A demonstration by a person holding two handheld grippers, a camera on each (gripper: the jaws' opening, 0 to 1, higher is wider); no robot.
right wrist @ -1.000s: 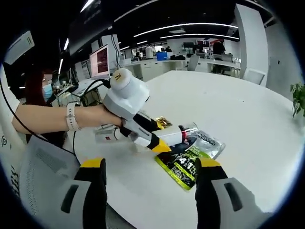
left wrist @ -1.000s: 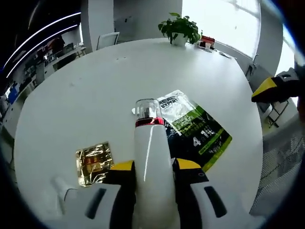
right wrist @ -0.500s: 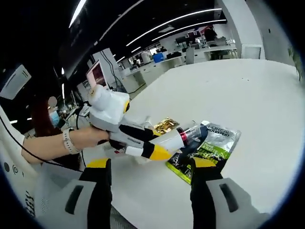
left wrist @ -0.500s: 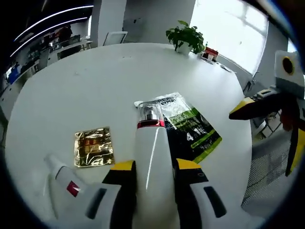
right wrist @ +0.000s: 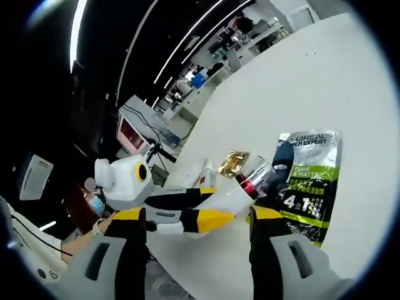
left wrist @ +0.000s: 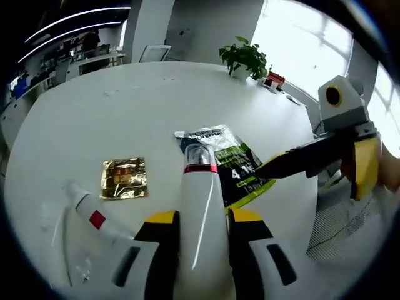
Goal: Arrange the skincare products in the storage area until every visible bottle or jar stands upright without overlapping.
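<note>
One white bottle [left wrist: 199, 206] with a red band and clear cap. One white tube [left wrist: 94, 219] with a red mark. One green and black sachet [left wrist: 234, 164]. One gold foil packet [left wrist: 124, 178]. One potted plant [left wrist: 245, 55] on the far side of the worktop [left wrist: 94, 119]. Two hand-held grippers. The small reddish object [left wrist: 273, 77] beside the plant is too blurred to tell, perhaps one box.

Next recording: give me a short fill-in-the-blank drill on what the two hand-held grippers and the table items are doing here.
1. The left hand-held gripper is shut on a white ____ with a red band.
2. The gold sachet lies flat on the white ____.
3. The right hand-held gripper has its jaws ____.
4. Near the window stands a potted ____.

Missing words: bottle; table; open; plant
</note>
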